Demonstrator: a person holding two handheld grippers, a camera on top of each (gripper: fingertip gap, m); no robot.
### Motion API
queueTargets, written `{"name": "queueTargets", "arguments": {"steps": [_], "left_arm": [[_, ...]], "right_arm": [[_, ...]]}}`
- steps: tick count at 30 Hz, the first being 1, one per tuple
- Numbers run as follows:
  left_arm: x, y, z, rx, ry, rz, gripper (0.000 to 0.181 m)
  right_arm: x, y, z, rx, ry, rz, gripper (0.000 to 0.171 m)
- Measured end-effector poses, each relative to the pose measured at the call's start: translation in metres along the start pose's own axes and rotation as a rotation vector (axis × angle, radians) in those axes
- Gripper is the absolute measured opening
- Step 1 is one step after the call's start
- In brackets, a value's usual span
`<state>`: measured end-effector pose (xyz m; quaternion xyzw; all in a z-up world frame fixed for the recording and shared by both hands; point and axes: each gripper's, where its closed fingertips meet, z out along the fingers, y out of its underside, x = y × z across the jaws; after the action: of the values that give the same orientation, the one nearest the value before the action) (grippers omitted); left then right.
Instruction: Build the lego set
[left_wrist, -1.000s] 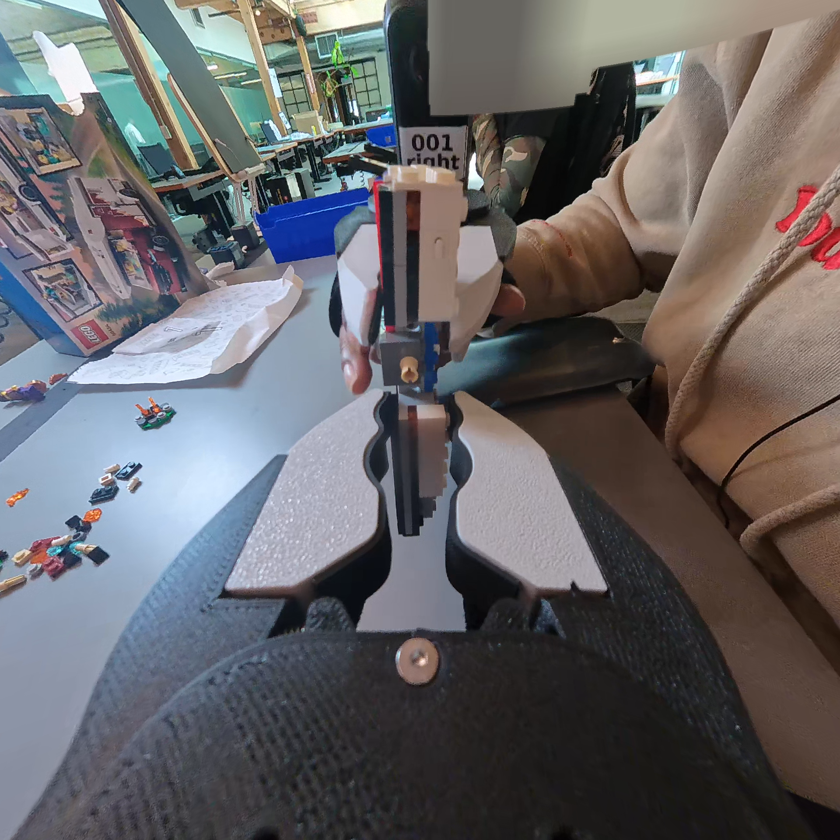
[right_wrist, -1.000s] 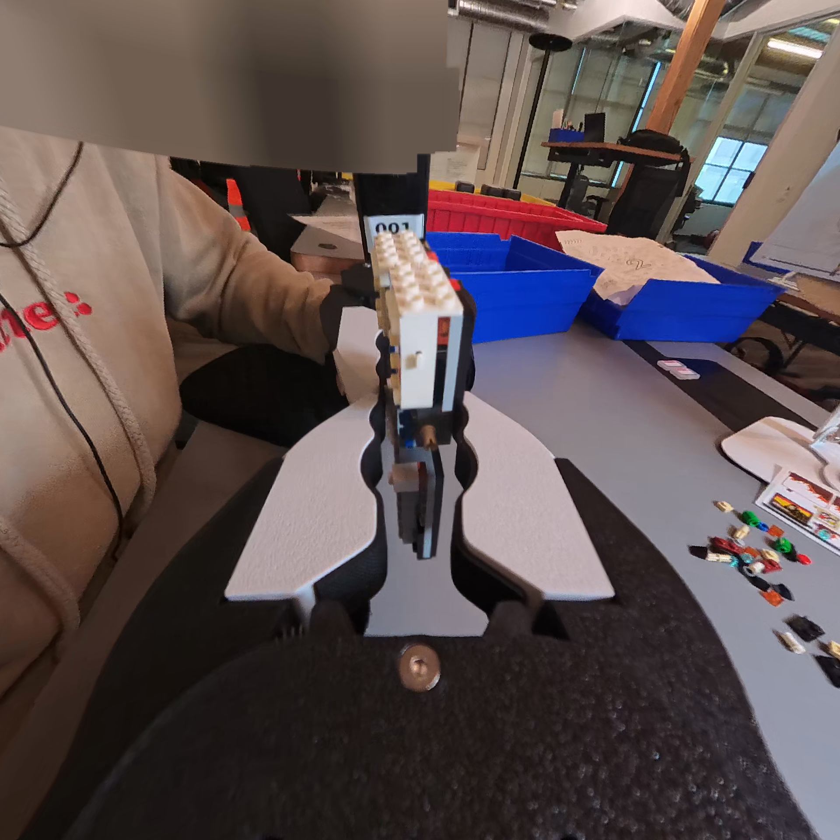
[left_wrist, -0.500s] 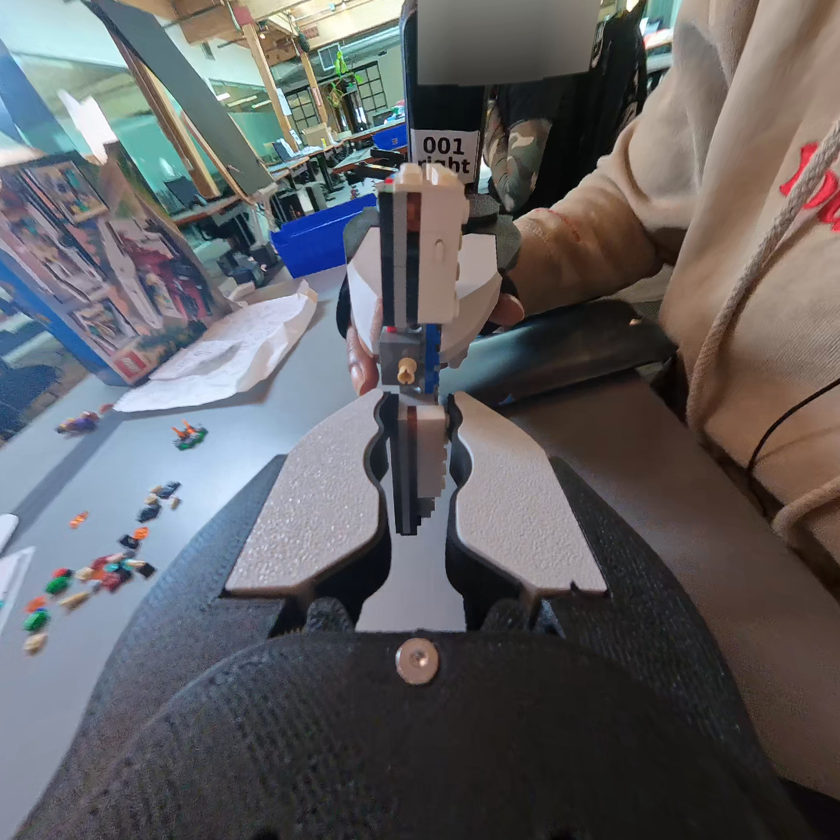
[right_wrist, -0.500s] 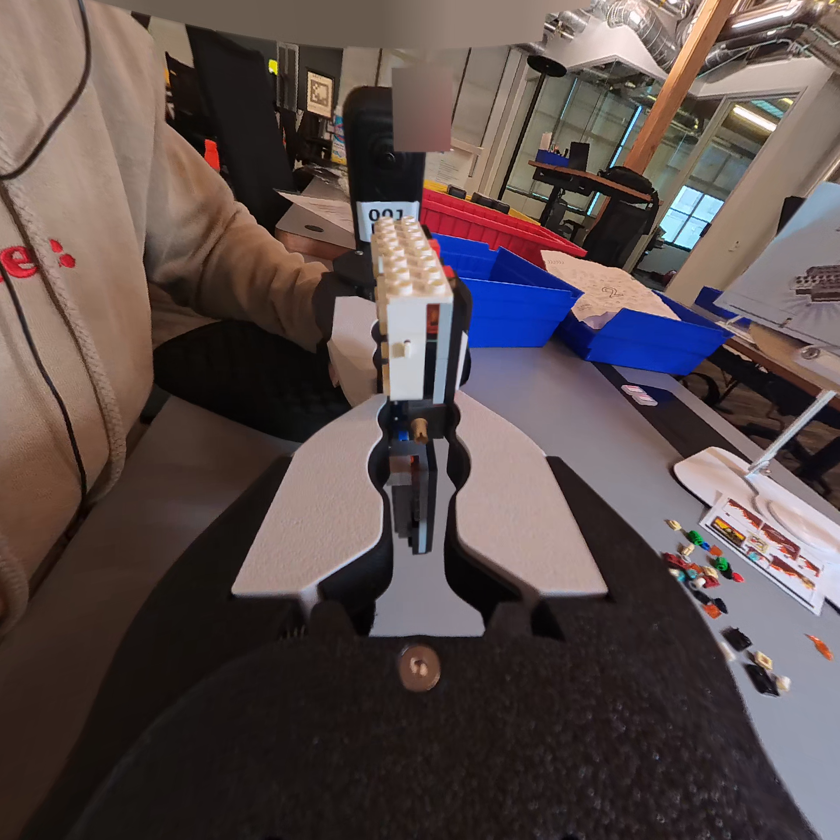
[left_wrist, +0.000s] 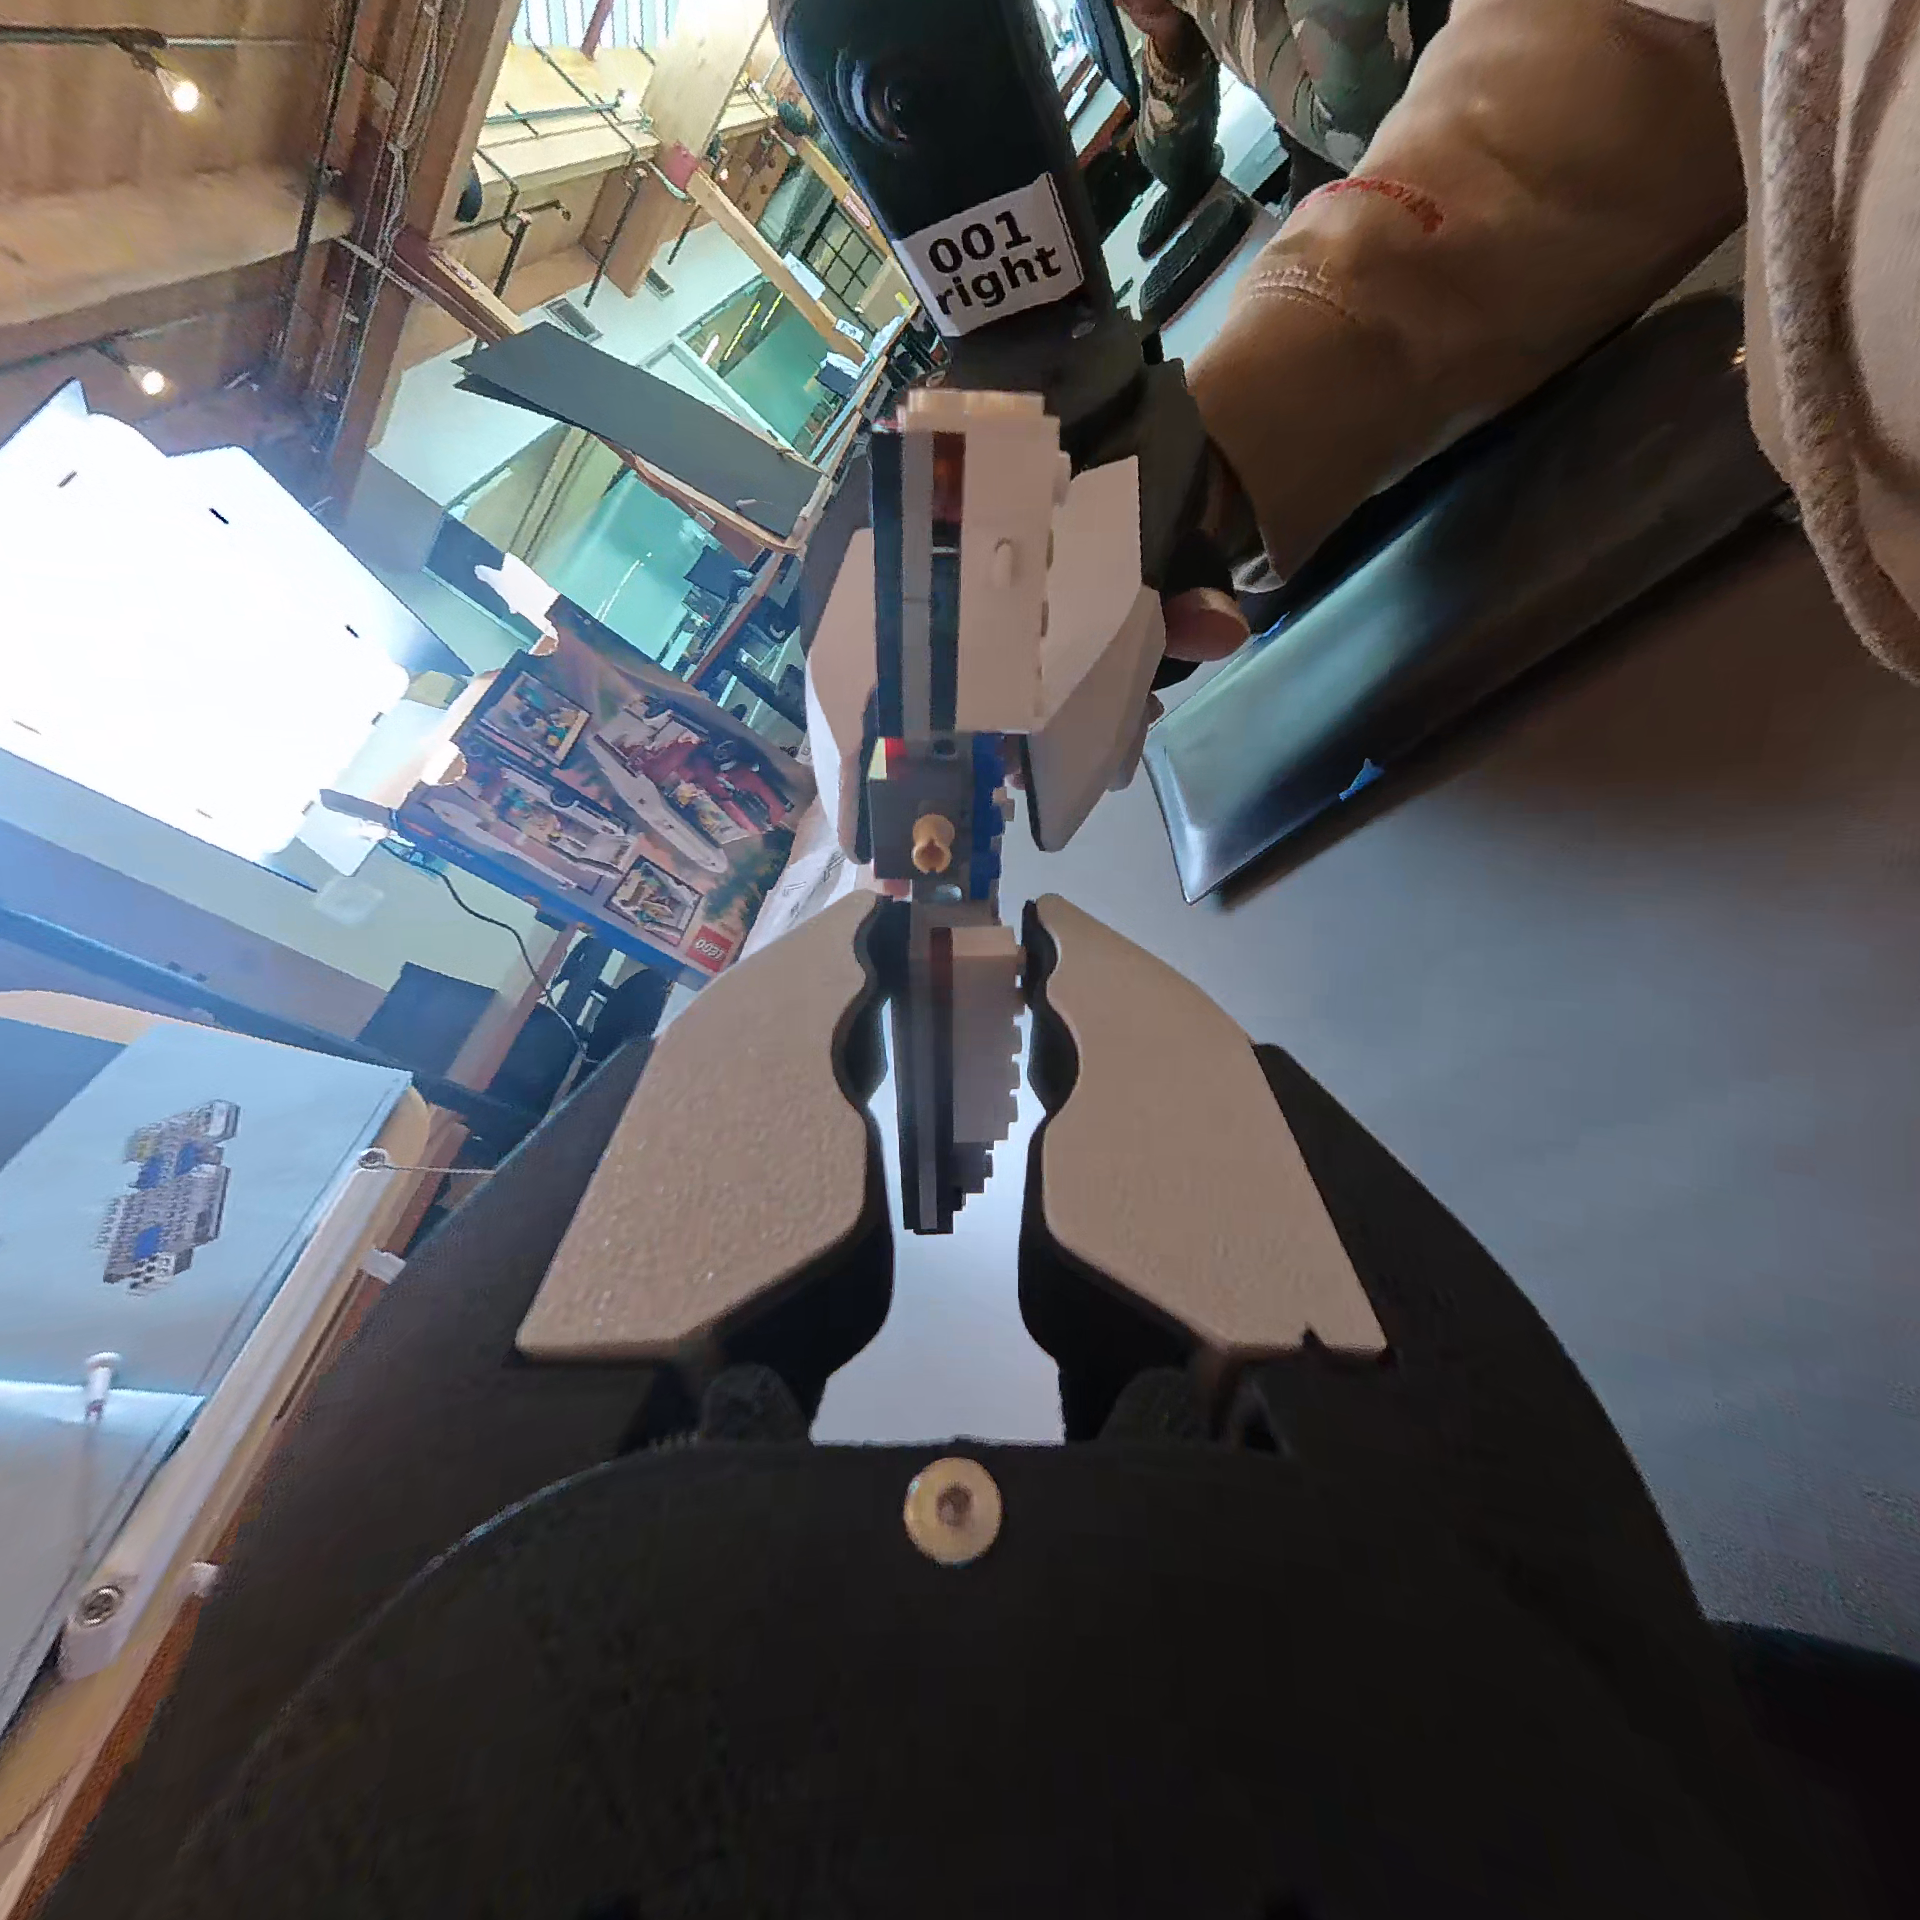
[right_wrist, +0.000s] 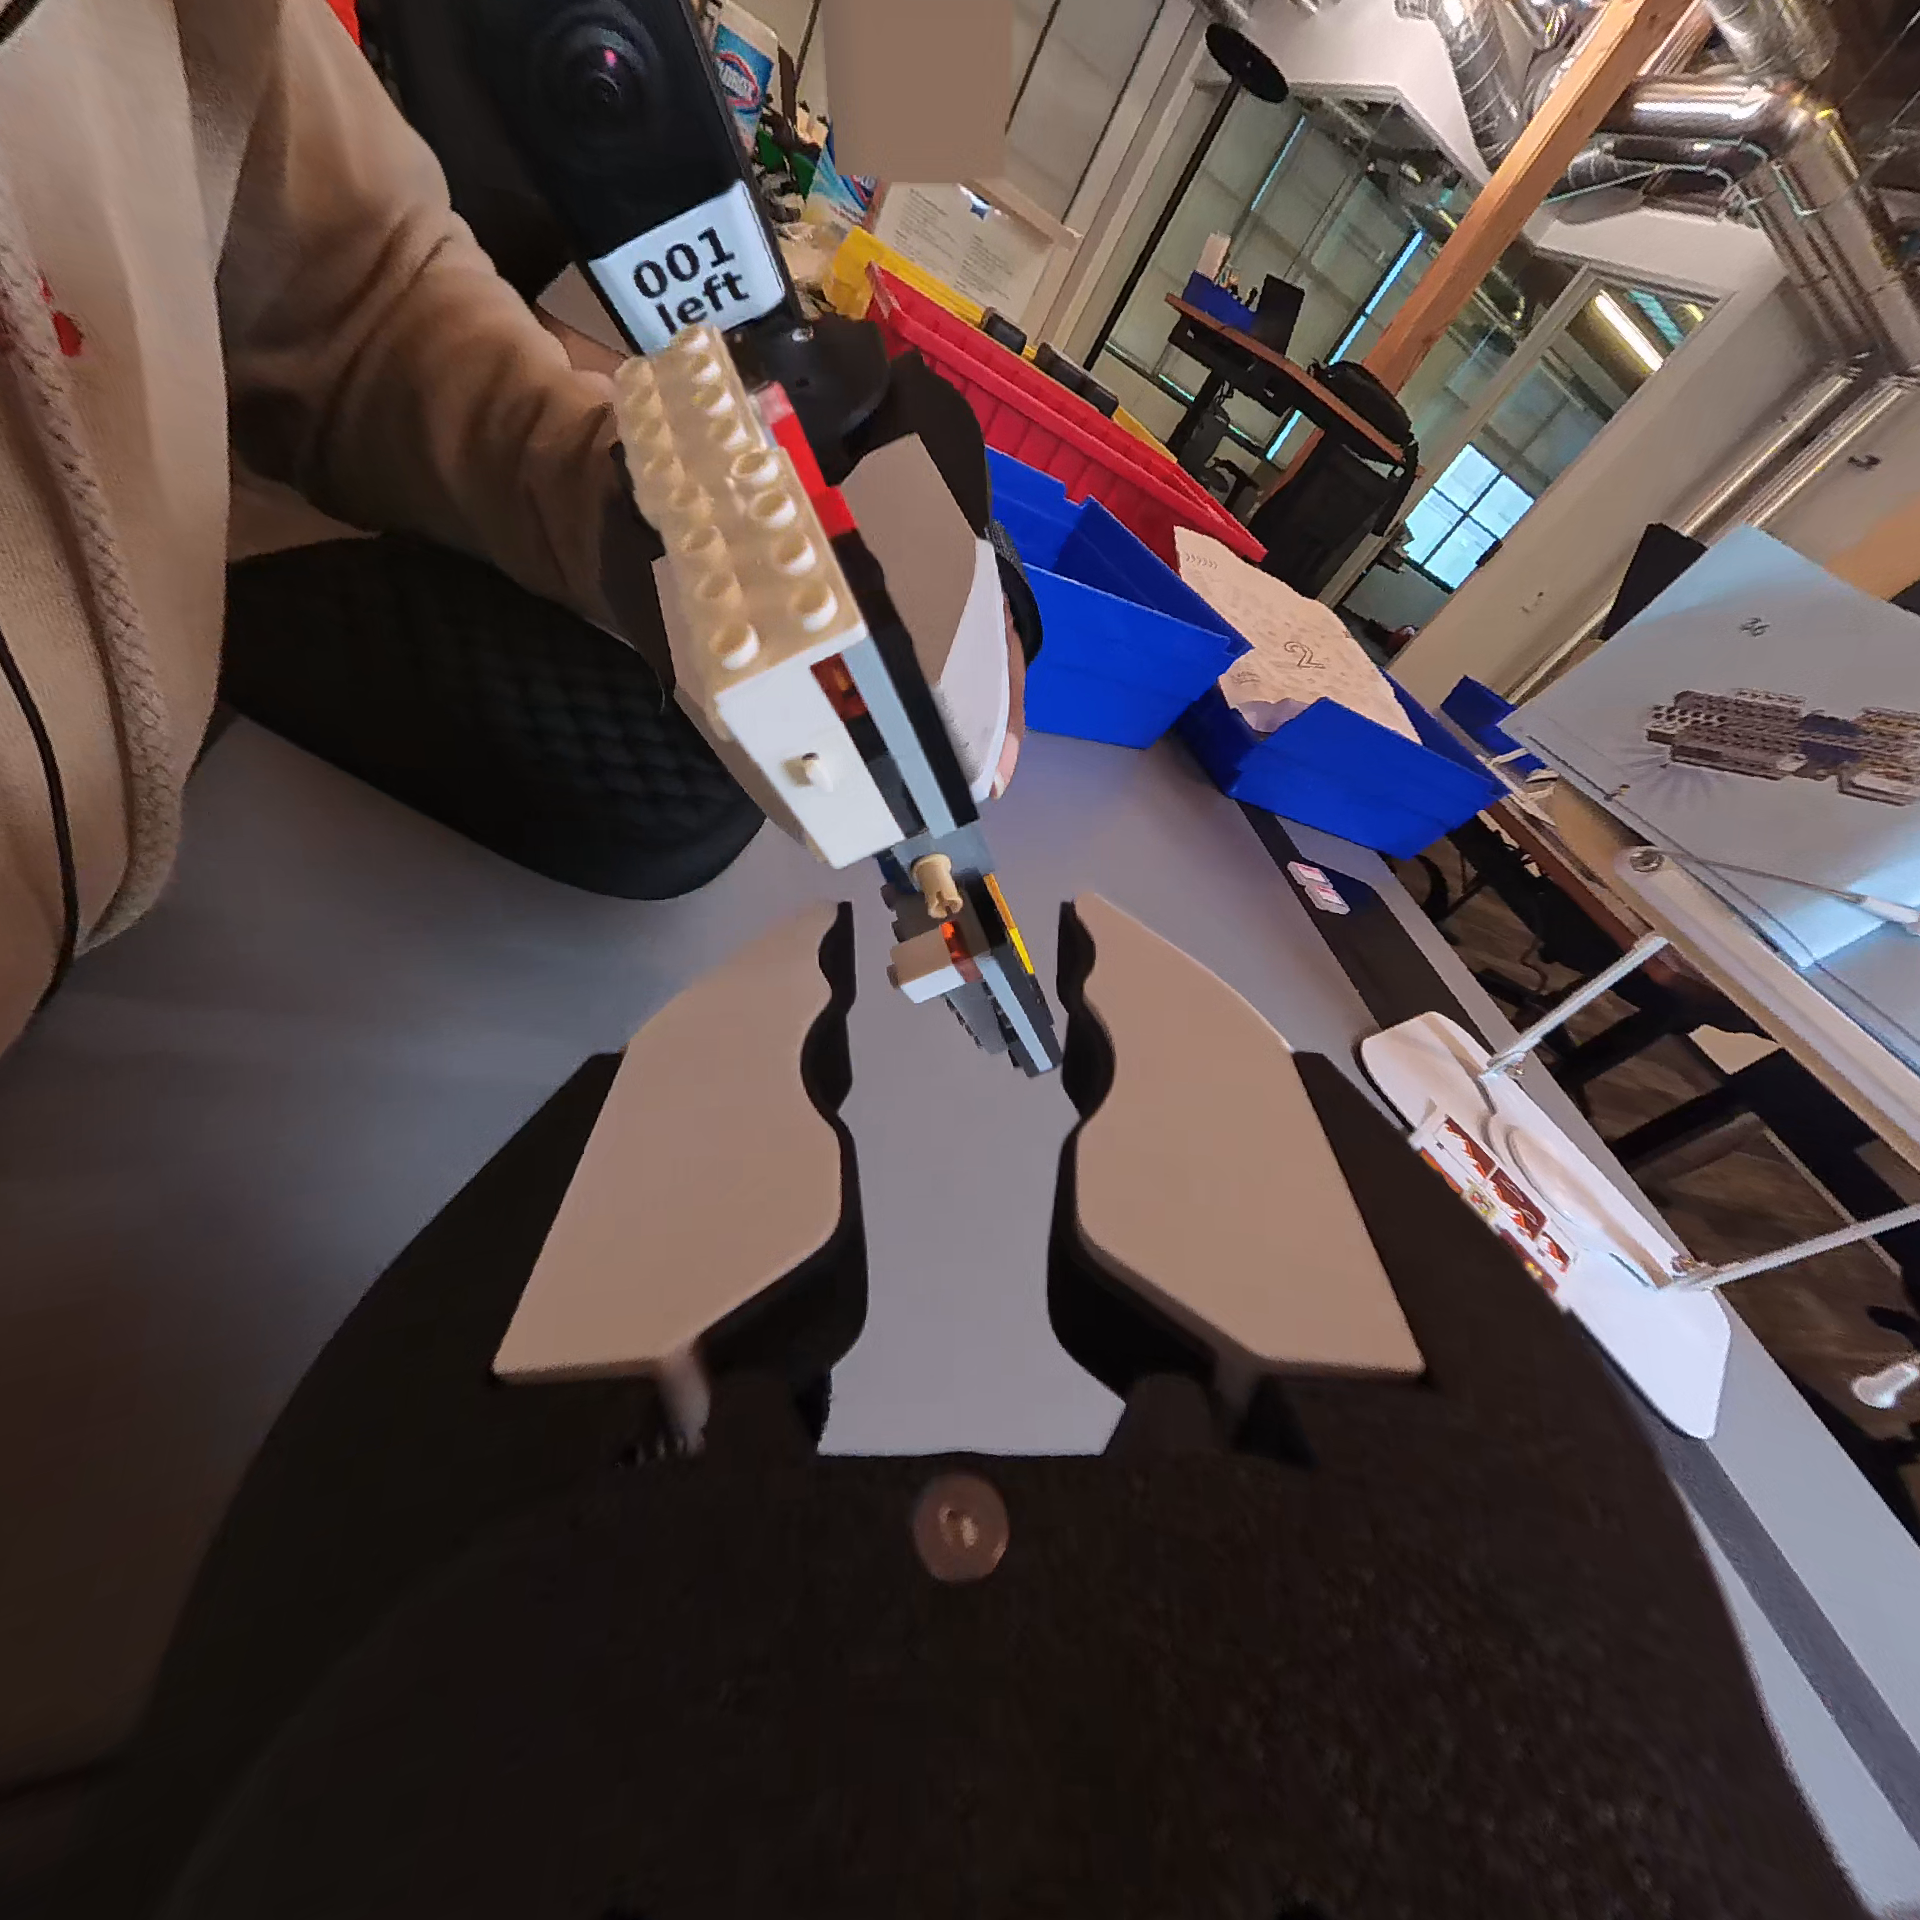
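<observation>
The lego model (left_wrist: 961, 790) is hanging in the air above the grey tabletop (left_wrist: 1558, 935), spanning both claws. The left claw (left_wrist: 951, 935) is pinching its stepped lower end, fingers (left_wrist: 727, 1122) nearly closed on it. In the right wrist view the right claw (right_wrist: 956, 925) is standing parted, the model's tip lying between its fingers (right_wrist: 1226, 1143), touching only the 3 o'clock one. Blue bins (right_wrist: 1122, 644) are sitting at 1 o'clock.

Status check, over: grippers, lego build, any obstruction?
Left hand-held gripper shut on one end of lego build. Right hand-held gripper open, build's other end between its fingers. Nothing seen blocking.
</observation>
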<state>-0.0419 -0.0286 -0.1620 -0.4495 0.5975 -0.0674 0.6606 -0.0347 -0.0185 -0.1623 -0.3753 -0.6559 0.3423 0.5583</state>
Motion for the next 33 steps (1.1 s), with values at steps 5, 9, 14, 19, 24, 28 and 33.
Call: {"name": "queueTargets", "arguments": {"steps": [5, 9, 14, 19, 24, 28, 33], "left_arm": [[0.001, 0.000, 0.000, -0.001, -0.008, 0.032, 0.024], [0.003, 0.003, 0.001, -0.007, -0.003, 0.042, 0.024], [0.003, 0.011, 0.002, -0.038, -0.018, 0.091, 0.024], [0.003, 0.018, 0.003, -0.085, -0.048, 0.169, 0.023], [0.004, 0.020, 0.004, -0.106, -0.056, 0.215, 0.023], [0.005, 0.021, 0.004, -0.105, -0.049, 0.202, 0.024], [0.003, 0.026, 0.002, -0.111, -0.046, 0.186, 0.024]], "right_arm": [[-0.001, 0.005, 0.001, -0.016, 0.001, -0.011, 0.037], [-0.003, 0.006, 0.003, -0.018, 0.001, -0.018, 0.035], [-0.005, 0.011, 0.004, -0.042, 0.011, -0.053, 0.034], [-0.004, 0.014, 0.005, -0.053, 0.024, -0.073, 0.031], [-0.005, 0.013, 0.005, -0.048, 0.035, -0.102, 0.028], [-0.005, 0.013, 0.005, -0.047, 0.035, -0.102, 0.028], [-0.002, 0.014, 0.003, -0.048, 0.039, -0.083, 0.029]]}}
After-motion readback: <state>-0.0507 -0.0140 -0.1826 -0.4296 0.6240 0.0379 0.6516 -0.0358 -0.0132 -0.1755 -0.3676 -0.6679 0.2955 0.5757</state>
